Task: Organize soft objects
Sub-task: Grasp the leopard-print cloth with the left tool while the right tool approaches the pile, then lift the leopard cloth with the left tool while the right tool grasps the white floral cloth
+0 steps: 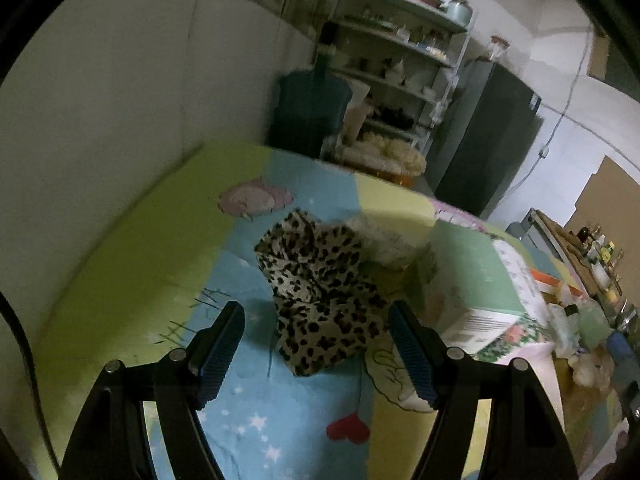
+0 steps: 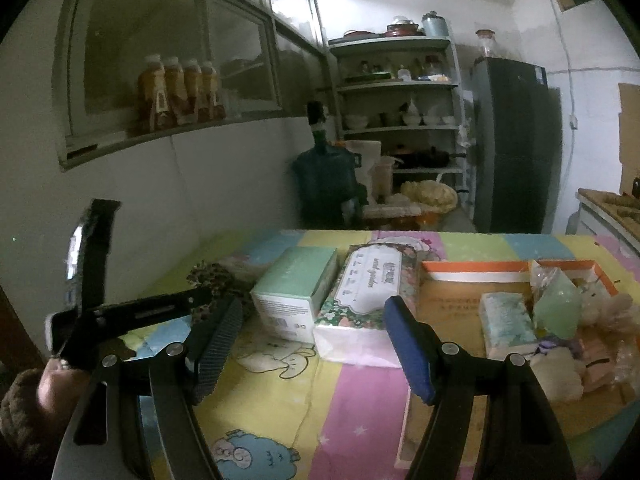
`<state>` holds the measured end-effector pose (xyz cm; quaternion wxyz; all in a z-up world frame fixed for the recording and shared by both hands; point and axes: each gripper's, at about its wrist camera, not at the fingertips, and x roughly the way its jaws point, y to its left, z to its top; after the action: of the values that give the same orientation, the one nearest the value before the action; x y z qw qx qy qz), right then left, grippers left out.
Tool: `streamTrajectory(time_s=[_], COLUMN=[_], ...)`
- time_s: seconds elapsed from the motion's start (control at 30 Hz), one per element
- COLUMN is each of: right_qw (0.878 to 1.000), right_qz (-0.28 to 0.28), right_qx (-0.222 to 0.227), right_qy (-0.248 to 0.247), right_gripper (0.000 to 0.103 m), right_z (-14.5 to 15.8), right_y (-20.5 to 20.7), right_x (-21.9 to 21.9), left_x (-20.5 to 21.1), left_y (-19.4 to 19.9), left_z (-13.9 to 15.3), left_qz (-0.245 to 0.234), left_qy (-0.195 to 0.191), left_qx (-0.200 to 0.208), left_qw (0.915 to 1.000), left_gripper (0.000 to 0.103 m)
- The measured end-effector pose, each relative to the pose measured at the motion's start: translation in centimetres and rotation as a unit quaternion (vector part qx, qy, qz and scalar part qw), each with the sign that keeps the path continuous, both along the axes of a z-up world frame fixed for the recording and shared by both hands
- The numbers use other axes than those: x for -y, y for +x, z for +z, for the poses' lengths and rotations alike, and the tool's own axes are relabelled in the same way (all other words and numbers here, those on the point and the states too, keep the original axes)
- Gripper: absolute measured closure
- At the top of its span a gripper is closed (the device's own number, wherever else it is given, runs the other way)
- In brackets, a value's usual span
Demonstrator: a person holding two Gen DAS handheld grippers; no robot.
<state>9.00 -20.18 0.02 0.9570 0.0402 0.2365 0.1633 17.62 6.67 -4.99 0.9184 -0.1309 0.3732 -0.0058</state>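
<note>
Both pairs of fingers gape wide and empty. The left gripper (image 1: 316, 344) frames the leopard-print cloth (image 1: 320, 292), loose at frame centre on the table (image 1: 120, 240). Plush toys (image 2: 560, 368) already fill the orange box (image 2: 472, 270), lower right; the right gripper (image 2: 314, 344) hovers.

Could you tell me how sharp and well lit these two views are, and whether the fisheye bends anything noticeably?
Left wrist view: dim, with motion smear on the shelves and table edge; the leopard-print cloth between the open left gripper fingers is fairly crisp. Right wrist view: equally dim but steadier; the tissue pack lettering shows, the wall ledge bows, corners vignette black, and the right gripper is open.
</note>
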Motion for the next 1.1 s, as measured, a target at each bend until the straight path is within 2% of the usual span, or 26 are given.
streamTrajectory(time_s=[0.03, 0.1, 0.13, 0.2, 0.27, 0.37, 0.43, 0.57, 0.7, 0.83, 1.1], right_qw=[1.0, 1.0, 1.0, 1.0, 1.0, 1.0, 0.999, 0.997, 0.99, 0.982, 0.948], right_qz=[0.0, 0.0, 0.001, 0.003, 0.008, 0.023, 0.04, 0.081, 0.135, 0.171, 0.233], right_qx=[-0.002, -0.005, -0.006, -0.009, -0.012, -0.014, -0.011, -0.001, 0.006, 0.004, -0.055], right_qy=[0.001, 0.002, 0.002, 0.004, 0.005, 0.007, 0.004, -0.013, -0.032, -0.077, -0.208], right_gripper=[0.028, 0.028, 0.028, 0.028, 0.028, 0.028, 0.028, 0.028, 0.028, 0.028, 0.029], right_z=[-0.1, -0.3, -0.4, -0.6, -0.8, -0.8, -0.5, 0.2, 0.9, 0.7, -2.3], right_y=[0.2, 0.5, 0.7, 1.0, 1.4, 2.0, 2.2, 2.4, 2.9, 4.4, 9.4], right_x=[0.3, 0.4, 0.5, 0.5, 0.4, -0.2, -0.9, -2.8, -5.1, -8.3, -16.7], left_x=[0.0, 0.2, 0.2, 0.3, 0.5, 0.1, -0.2, -0.7, -1.4, -2.6, -5.0], left_y=[0.5, 1.3, 1.6, 2.0, 2.0, 2.1, 1.9, 0.5, -1.8, -4.0, -6.5], left_z=[-0.5, -1.3, -1.8, -2.6, -2.8, -2.9, -2.7, -1.5, 0.6, 2.0, 2.8], left_qz=[-0.003, -0.009, -0.014, -0.024, -0.029, -0.038, -0.039, -0.031, -0.015, 0.004, 0.023], left_qy=[-0.003, -0.005, -0.009, -0.017, -0.011, -0.027, -0.033, -0.017, 0.015, 0.036, 0.033], left_qx=[-0.009, -0.025, -0.033, -0.045, -0.038, -0.035, -0.028, 0.009, 0.053, 0.076, 0.088], left_qw=[1.0, 0.9996, 0.9993, 0.9986, 0.9988, 0.9983, 0.9983, 0.9993, 0.9984, 0.9964, 0.9953], left_gripper=[0.031, 0.043, 0.045, 0.055, 0.06, 0.076, 0.081, 0.083, 0.083, 0.083, 0.083])
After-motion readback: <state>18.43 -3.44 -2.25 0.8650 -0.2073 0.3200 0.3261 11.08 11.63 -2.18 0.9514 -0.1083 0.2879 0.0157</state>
